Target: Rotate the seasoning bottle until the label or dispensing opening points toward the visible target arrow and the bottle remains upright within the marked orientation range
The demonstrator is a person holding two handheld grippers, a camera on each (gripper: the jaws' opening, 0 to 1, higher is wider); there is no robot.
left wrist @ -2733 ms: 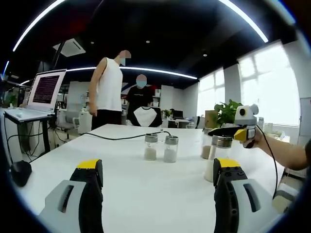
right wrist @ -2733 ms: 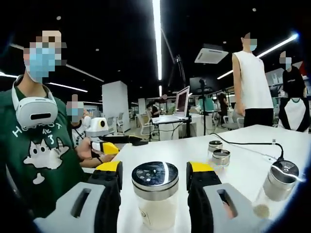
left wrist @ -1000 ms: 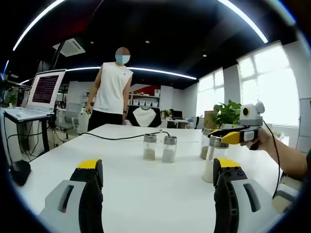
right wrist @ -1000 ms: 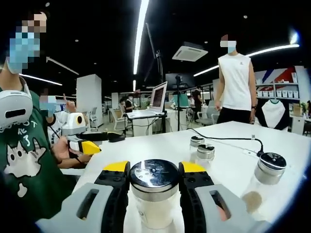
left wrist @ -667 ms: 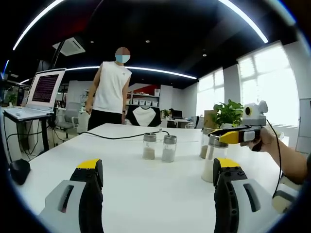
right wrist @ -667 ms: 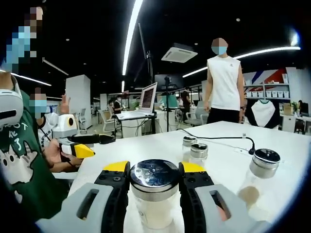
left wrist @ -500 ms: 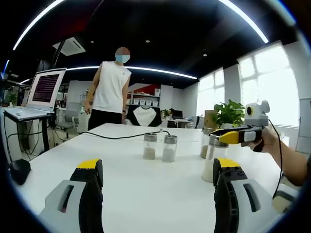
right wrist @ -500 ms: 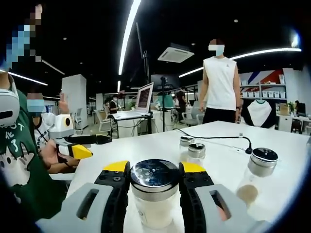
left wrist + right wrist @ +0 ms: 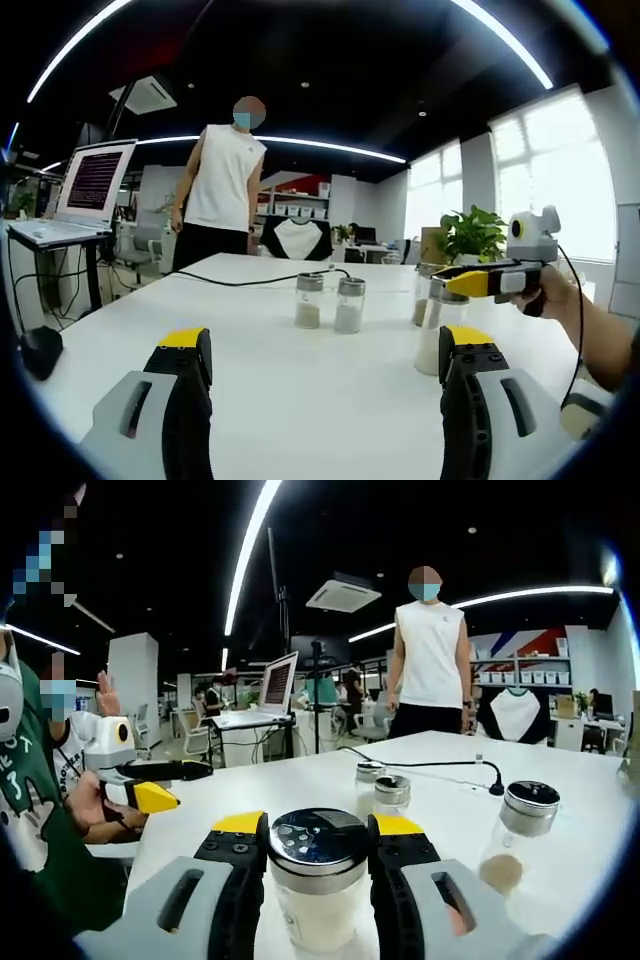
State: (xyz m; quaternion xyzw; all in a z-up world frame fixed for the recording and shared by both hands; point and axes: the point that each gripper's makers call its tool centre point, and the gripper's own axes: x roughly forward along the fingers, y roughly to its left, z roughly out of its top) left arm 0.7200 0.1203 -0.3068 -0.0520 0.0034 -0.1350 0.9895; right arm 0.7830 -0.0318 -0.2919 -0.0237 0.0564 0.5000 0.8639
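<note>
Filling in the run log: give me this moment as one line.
right gripper: shut on seasoning bottle | bottle: upright on white table | left gripper: open, holding nothing

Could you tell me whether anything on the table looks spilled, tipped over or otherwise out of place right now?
Nothing stands out. The seasoning bottle stands upright, clamped between the right tongs. The two small jars and the brown-filled jar stand upright on the white table, with no spill visible. The left tongs hover open.
</note>
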